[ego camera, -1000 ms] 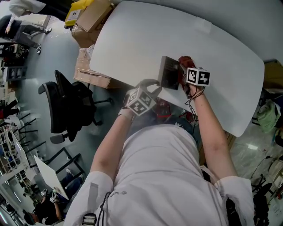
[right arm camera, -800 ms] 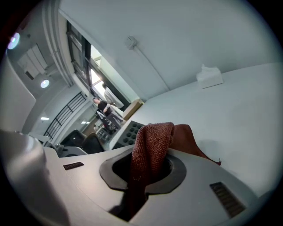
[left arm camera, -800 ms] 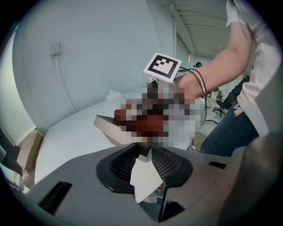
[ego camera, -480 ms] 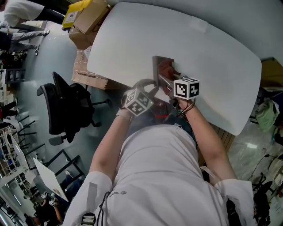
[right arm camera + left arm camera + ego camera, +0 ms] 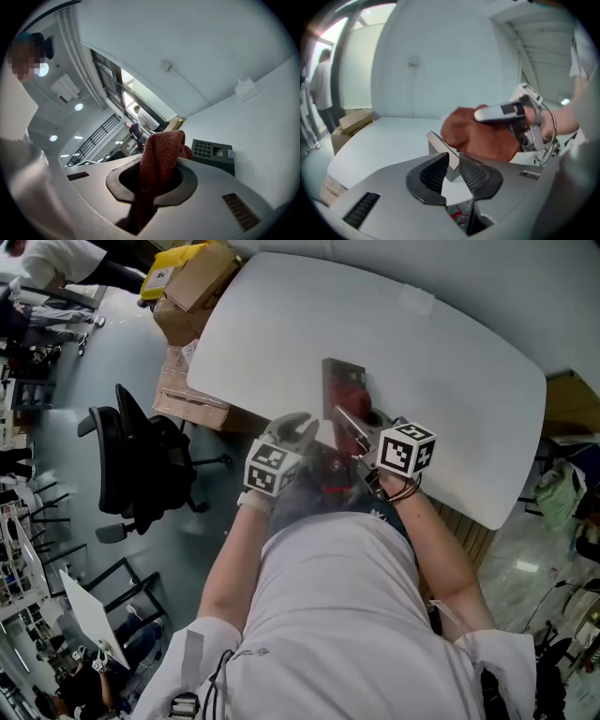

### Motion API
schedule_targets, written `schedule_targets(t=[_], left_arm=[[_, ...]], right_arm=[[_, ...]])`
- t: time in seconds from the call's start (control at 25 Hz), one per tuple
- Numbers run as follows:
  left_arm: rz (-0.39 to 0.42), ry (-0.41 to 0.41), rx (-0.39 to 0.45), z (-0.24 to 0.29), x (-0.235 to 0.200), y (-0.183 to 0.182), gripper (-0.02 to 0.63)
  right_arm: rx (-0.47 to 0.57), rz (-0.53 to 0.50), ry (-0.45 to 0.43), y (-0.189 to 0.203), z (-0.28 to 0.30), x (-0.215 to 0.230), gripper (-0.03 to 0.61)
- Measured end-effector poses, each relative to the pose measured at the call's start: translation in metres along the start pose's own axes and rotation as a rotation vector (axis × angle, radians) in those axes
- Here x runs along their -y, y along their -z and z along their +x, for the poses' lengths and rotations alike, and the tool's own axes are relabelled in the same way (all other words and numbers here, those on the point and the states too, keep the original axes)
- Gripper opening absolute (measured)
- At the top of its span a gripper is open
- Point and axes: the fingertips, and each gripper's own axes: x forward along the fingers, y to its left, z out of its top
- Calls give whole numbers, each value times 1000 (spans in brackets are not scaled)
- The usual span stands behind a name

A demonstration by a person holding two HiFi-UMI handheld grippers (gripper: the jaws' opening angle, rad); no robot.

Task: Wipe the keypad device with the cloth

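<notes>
At the table's (image 5: 450, 362) near edge, the left gripper (image 5: 453, 161), jaws just closing, clamps the keypad device (image 5: 213, 154) by its corner; the right gripper (image 5: 155, 180) pinches the cloth (image 5: 159, 154) close by. Wiping is judged incomplete.

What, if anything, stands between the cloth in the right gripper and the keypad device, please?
Nothing visible does. The cloth, pinched in the right gripper, stands right beside the keypad device in the right gripper view. Its edge overlaps the device's left end, and the keys show uncovered there.
</notes>
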Motion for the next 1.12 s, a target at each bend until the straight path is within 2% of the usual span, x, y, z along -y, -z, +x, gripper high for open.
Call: schedule_targets(t=[0.08, 0.24, 0.4, 0.52, 0.64, 0.76, 0.92, 1.12], left_arm=[[-69, -47, 82, -25, -6, -13, 67], [-50, -104, 204, -71, -11, -47, 47], [4, -61, 335, -107, 0, -79, 25], [69, -21, 401, -133, 11, -97, 23], [101, 23, 448, -163, 20, -106, 23], [104, 83, 466, -195, 26, -98, 23], [84, 155, 468, -238, 26, -62, 23], [81, 193, 446, -275, 23, -13, 23]], right_arm=[[30, -3, 8, -4, -11, -10, 54], [92, 18, 1, -9, -25, -30, 54], [168, -7, 16, -17, -39, -56, 54], [236, -38, 31, -23, -52, -81, 54], [292, -74, 59, -21, -59, -106, 54], [336, -82, 75, -7, -59, -137, 54], [365, -102, 116, 34, -55, -181, 54], [382, -222, 218, 85, -61, -228, 54]])
